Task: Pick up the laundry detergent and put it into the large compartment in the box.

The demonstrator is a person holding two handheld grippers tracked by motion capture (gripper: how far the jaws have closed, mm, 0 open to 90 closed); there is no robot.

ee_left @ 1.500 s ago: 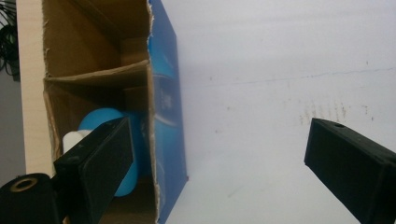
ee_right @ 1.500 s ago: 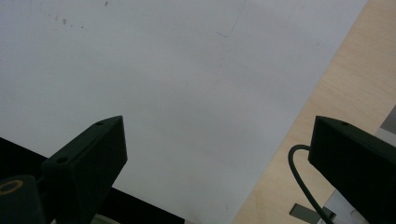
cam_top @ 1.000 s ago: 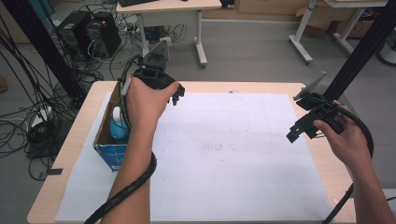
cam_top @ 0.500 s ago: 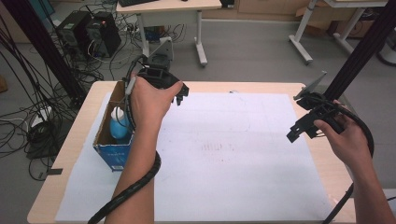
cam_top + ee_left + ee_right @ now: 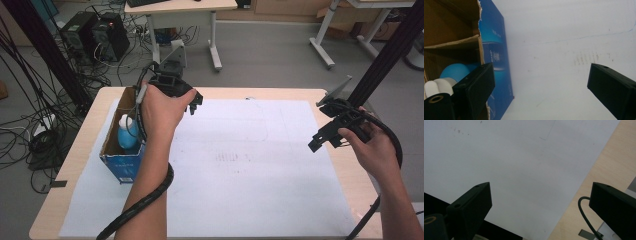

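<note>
Left gripper view: left gripper wide apart, empty; blue bottle in box beside left jaw.

The box is blue outside with pale print on its side and plain brown cardboard within; in the left gripper view its flaps show raw brown with a torn whitish edge. The bottle inside it is light blue with a white cap. Both the left gripper and the right gripper are black, each trailing a black cable. A white paper sheet with faint grey pencil lines and small dark specks covers the table, whose top is pale, light-wood coloured.
</note>
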